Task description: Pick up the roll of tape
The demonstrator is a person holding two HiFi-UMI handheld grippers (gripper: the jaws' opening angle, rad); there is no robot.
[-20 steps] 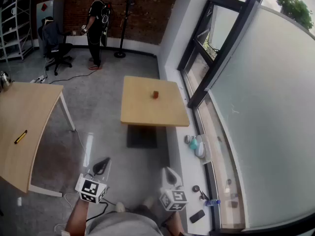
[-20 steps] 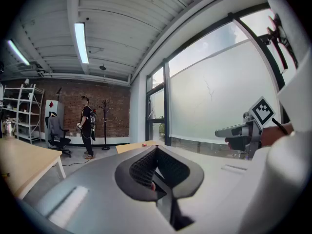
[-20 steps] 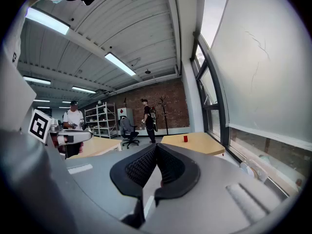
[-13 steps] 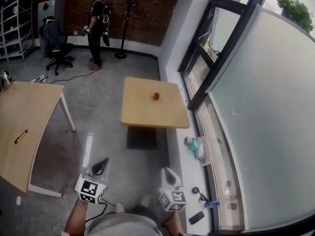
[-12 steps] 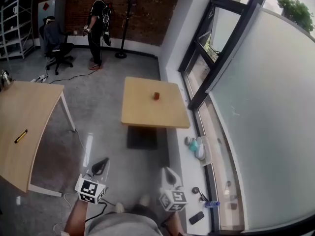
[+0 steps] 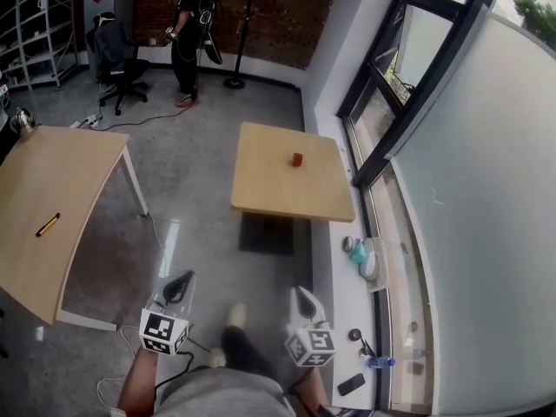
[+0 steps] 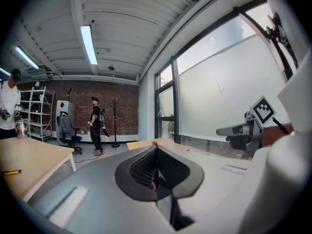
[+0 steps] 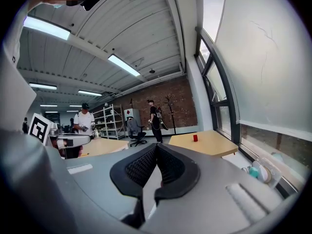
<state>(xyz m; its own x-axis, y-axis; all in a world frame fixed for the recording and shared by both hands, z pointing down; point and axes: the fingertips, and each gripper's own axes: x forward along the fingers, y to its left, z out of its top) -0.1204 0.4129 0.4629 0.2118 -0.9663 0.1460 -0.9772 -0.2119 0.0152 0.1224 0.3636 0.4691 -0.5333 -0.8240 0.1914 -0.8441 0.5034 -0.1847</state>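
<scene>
Both claws are held low in front of the person, side by side w/ a gap btwn them, pointing fwd and about level. L claw (image 6: 179,286): jaws pressed together, nothing gripped. In the left gripper view the ribbed pads (image 7: 142,168) meet along one line. R claw (image 6: 299,298): same, jaws fully closed on each other, empty. The person's shoe (image 6: 234,315) shows on the floor btwn the two.

Roll of tape (image 6: 297,159) is small & red. It sits on a square wooden table (image 6: 261,189) well ahead of both claws, on the table's right half, toward the far edge. Neither claw is near it; open floor lies btwn claws & table.

From the R claw it's almost straight ahead. In the right gripper view the roll (image 8: 195,138) shows far off, just right of the closed tips. From the L claw it's ahead & off to the right. In the left gripper view the roll (image 7: 154,143) peeks just above the jaw tips.

Misc:
- A bigger table (image 6: 61,181) stands left of the L claw, w/ a yellow-black pen (image 6: 48,224) on it.
- A window sill (image 6: 343,320) runs along the R claw's right side, w/ small items too tiny to ID.
- A standing person (image 6: 189,24) is far beyond the square table, by a brick wall, w/ an office chair (image 6: 117,55) to that person's left.
</scene>
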